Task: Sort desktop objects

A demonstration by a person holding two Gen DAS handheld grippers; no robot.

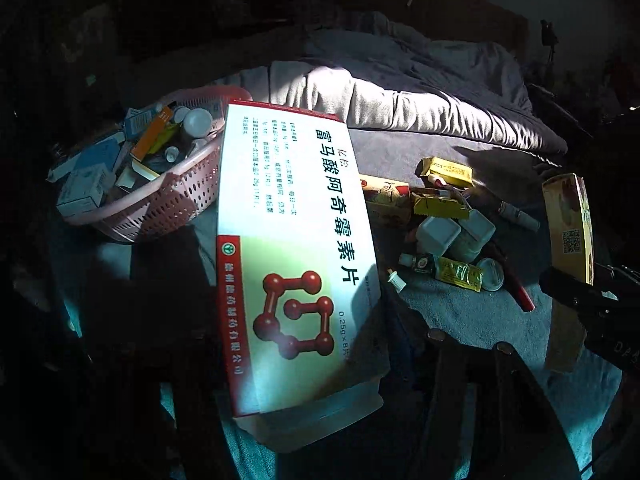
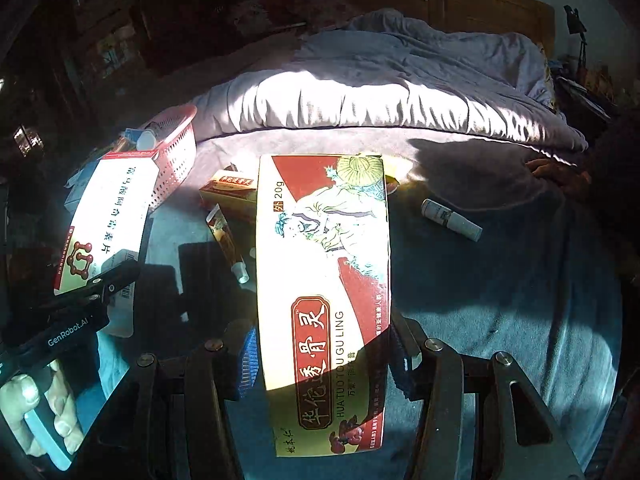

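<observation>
Left wrist view shows the bed point(image 1: 420, 96), its grey quilt bunched at twelve o'clock and a blue cover spread beneath everything else. Next in size is the pink basket point(image 1: 188, 196) at ten o'clock, already heaped with boxes and small bottles, too many and too overlapped to count. In the foreground the left gripper point(image 1: 304, 360) is clamped on one white medicine box point(image 1: 296, 240), the box's long axis running straight out along the fingers toward twelve, its far end reaching to just beside the basket rim. The basket lies up and left of those jaws, so I judge the left hand is the nearer one for a drop there. In the right wrist view the right gripper point(image 2: 324, 360) grips one yellow-and-red ointment box point(image 2: 324, 280) the same way, lengthwise, with the basket well off at ten o'clock beyond the other hand's box. The unsorted heap point(image 1: 452, 236) sits at three o'clock in the left view: two pale square-capped bottles, at least three yellow packets or boxes, one round white lid, one red pen-like stick, one small dark vial and one slim white spray tube point(image 2: 452, 220), which in the right view lies alone at two o'clock. One squeeze tube point(image 2: 228, 244) lies at ten o'clock near the held box there.
</observation>
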